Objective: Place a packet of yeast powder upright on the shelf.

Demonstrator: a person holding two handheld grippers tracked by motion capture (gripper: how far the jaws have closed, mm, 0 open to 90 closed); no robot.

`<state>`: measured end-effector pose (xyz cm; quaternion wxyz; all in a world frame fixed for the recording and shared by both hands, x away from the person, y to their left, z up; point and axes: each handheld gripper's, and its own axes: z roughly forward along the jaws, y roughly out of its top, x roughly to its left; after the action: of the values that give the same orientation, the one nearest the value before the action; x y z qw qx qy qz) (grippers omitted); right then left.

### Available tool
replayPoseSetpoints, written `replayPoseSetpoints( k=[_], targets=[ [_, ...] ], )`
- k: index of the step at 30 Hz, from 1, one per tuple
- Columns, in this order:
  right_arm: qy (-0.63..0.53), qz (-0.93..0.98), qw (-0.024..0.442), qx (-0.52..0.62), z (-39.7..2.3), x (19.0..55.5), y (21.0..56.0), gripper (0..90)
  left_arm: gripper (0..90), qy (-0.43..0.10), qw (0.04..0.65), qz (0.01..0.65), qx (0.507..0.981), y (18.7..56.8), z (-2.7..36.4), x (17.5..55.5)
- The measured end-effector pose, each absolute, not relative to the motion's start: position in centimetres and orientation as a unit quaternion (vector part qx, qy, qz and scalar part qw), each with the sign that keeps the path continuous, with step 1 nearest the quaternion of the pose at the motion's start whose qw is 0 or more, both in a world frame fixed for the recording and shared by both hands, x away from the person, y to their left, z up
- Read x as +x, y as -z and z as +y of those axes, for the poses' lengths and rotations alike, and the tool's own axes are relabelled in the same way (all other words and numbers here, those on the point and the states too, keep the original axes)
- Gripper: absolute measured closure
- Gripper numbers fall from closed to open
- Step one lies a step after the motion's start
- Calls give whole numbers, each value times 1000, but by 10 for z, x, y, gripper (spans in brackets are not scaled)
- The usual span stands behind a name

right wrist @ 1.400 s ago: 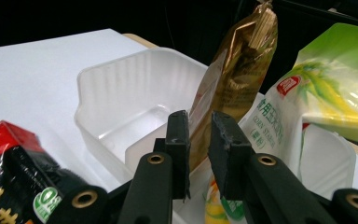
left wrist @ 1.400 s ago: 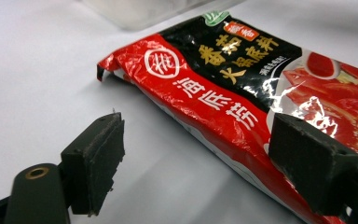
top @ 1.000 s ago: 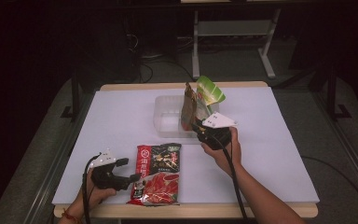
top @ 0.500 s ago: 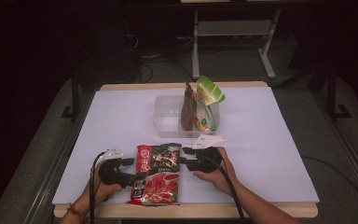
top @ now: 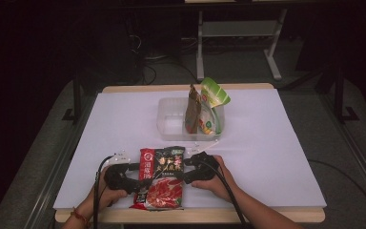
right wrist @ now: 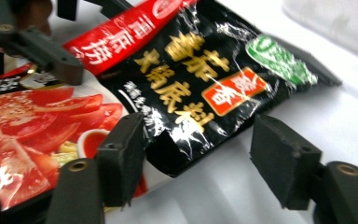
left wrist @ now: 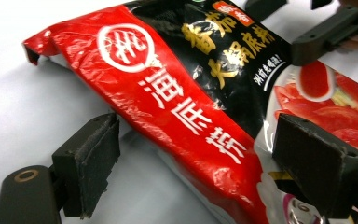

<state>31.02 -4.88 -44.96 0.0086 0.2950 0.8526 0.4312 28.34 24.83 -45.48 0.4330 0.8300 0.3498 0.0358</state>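
A red and black sauce packet (top: 161, 179) with tomato pictures lies flat near the table's front edge. My left gripper (top: 134, 177) is at its left side and stands open. In the left gripper view the packet's red edge (left wrist: 186, 126) runs between the two pads (left wrist: 91, 168) without being pressed. My right gripper (top: 187, 172) is at the packet's right side, and its jaws have just been opening. In the right gripper view they stand wide around the packet's black corner (right wrist: 191, 93), and the pads (right wrist: 284, 158) do not press it.
A clear plastic tub (top: 171, 125) sits at mid table behind the packet. A brown pouch (top: 192, 112) and a green and white pouch (top: 213, 107) stand upright in it. White table surface (top: 276, 152) stretches to the right and left.
My right gripper came away from the tub, moved down toward the front and now sits at the packet's right edge with wider jaws. The left gripper shifted slightly toward the packet.
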Motion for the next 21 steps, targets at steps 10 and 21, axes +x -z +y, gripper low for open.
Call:
replayPoseSetpoints(
  k=[10, 21],
  targets=[
    [-426, 854, -22, 299, -39, 318, 456, 256, 142, -34, 431, 341, 835, 455, 245, 283],
    [-457, 839, -3, 294, -46, 317, 453, 618, 141, -24, 438, 350, 828, 455, 246, 285]
  ],
)
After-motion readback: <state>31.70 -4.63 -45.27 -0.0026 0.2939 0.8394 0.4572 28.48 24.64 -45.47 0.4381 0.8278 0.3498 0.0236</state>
